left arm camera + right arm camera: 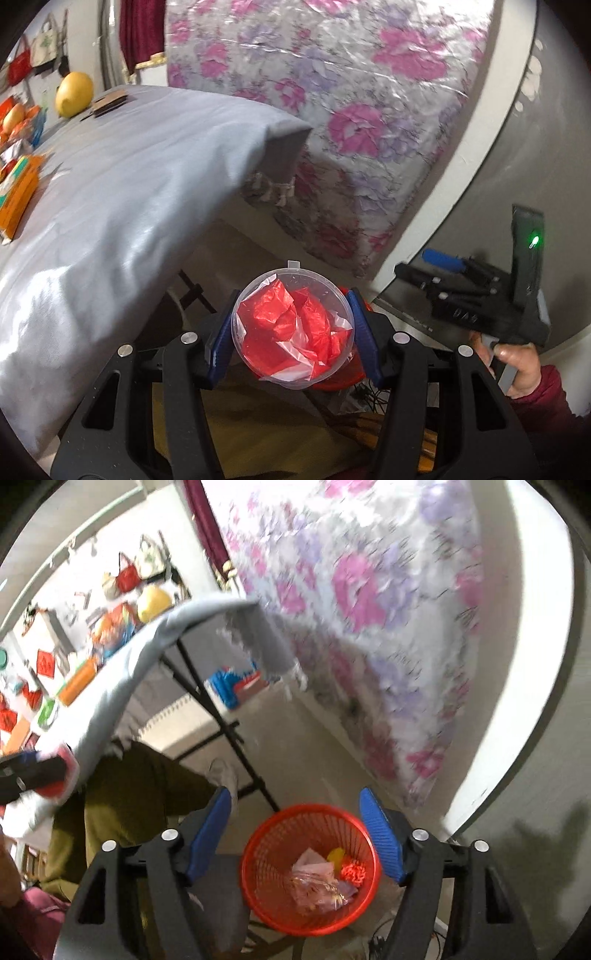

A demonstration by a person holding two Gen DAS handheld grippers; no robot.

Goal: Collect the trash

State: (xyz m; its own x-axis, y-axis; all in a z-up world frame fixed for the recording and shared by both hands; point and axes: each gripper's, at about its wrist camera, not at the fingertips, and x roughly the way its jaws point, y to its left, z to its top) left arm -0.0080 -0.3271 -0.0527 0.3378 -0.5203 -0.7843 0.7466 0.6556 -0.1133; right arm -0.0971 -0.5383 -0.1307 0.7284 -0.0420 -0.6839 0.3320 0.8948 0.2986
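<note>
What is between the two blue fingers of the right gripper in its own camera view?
Nothing is held there. In the right wrist view the right gripper is open, and between its fingers only the red basket shows, on the floor below, with trash inside.

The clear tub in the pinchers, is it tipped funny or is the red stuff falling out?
The left gripper squeezes the clear plastic tub by its sides, tipped so its open mouth faces the camera. The crumpled red plastic bag stays inside; nothing is spilling. The red wastebasket on the floor stands upright with trash in it.
</note>
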